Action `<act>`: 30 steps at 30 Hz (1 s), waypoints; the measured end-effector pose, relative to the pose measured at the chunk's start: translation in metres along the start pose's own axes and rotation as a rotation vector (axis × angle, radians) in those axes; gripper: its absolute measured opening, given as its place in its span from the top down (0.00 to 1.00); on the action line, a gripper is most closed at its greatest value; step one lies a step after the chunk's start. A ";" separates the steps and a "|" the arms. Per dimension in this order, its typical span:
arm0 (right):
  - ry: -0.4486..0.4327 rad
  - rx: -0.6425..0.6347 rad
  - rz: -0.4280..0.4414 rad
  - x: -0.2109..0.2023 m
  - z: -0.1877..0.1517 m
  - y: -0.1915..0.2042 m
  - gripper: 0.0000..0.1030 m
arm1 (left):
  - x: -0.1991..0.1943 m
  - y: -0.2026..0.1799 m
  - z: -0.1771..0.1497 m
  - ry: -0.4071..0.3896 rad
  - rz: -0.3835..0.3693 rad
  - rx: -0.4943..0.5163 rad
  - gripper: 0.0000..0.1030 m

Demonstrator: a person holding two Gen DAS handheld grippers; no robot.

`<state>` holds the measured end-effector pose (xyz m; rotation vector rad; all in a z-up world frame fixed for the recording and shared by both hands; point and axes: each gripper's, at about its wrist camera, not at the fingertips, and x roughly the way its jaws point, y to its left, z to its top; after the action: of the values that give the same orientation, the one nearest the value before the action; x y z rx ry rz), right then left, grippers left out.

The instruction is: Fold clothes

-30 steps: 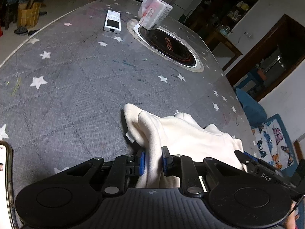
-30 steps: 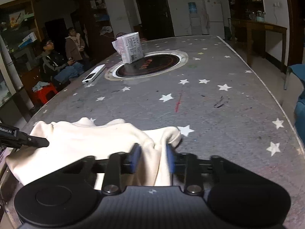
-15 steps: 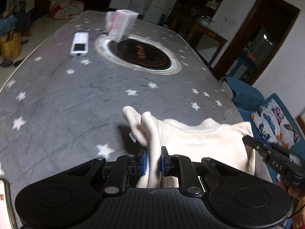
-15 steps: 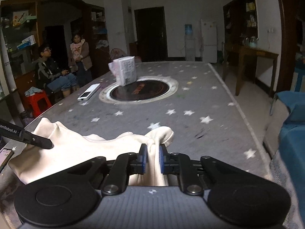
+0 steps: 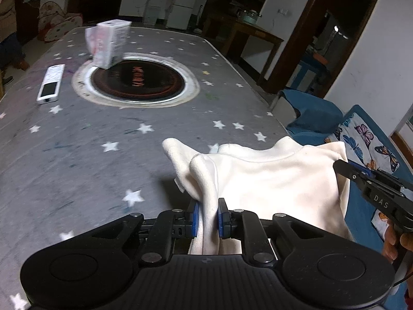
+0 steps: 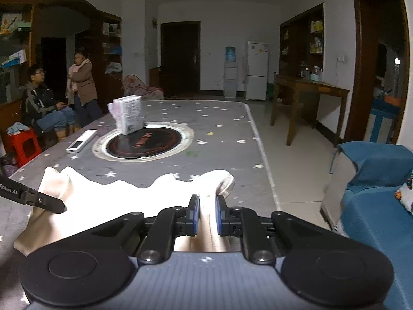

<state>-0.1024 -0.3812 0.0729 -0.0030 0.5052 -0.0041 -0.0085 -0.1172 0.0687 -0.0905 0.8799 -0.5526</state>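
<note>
A long table (image 5: 77,160) under a grey cover dotted with white stars runs away from me down a dim living room, with a dark door, a water dispenser and a white fridge (image 6: 256,70) at the far end. A round black cooktop (image 5: 138,80) is sunk into the table's middle, a white packet (image 5: 108,42) stands on its far left rim, and a white remote (image 5: 51,83) lies just left of the ring. Two people (image 6: 58,103) are off to the left by the shelves, one seated, one standing beside a red stool (image 6: 23,147).

Now to my hands: my left gripper (image 5: 207,215) has its blue pads clamped tight on a bunched fold of the cream garment (image 5: 271,180), only the thickness of the cloth between them. My right gripper (image 6: 206,215) is pinched the same way on the other end of the garment, fabric squeezed between its pads. The cloth stretches between the two grippers at the near end of the table, its top edge sagging in soft peaks and the rest draping down toward the cover. A blue armchair (image 6: 374,196) sits off the table's right side, close to me.
</note>
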 end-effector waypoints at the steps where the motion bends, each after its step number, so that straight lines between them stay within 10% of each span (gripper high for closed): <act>1: 0.001 0.000 -0.008 0.002 0.000 -0.004 0.89 | 0.004 -0.004 0.001 0.002 0.000 0.006 0.85; 30: 0.066 0.045 -0.112 0.038 -0.017 -0.061 0.92 | 0.064 -0.048 0.014 0.062 0.065 0.086 0.85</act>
<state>-0.0777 -0.4424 0.0396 0.0128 0.5700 -0.1253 0.0139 -0.1920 0.0471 0.0336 0.9148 -0.5342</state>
